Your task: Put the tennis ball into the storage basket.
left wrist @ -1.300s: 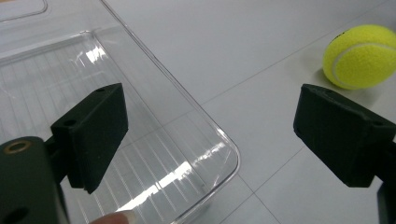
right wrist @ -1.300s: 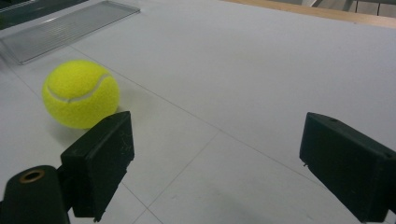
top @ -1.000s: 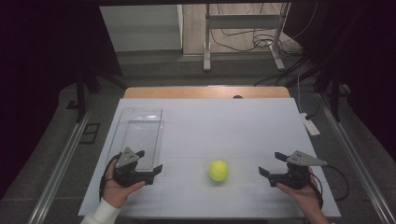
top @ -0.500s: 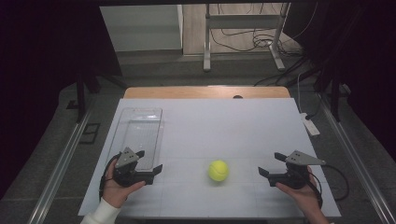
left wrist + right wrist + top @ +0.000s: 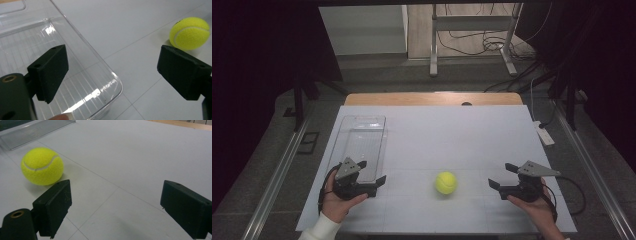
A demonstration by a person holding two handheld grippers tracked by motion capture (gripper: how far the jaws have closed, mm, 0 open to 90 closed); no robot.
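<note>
Jaws stand wide apart and empty on both the left gripper (image 5: pixel 371 176) and the right gripper (image 5: pixel 502 176), each resting low on the white worktop (image 5: pixel 452 135) at the near edge. Between them, a fuzzy yellow-green tennis ball (image 5: pixel 445 182) sits free on the worktop, at about 9 o'clock from the right gripper and 3 o'clock from the left. A clear ribbed plastic tray (image 5: pixel 362 145) lies at roughly 12 o'clock from the left gripper, its near corner under one left jaw. The likely step is picking up the ball for the tray. To do it well, bring the nearer gripper in level, centre the ball between the pads at its widest girth, and close gently, since a round ball rolls from any one-sided nudge.
</note>
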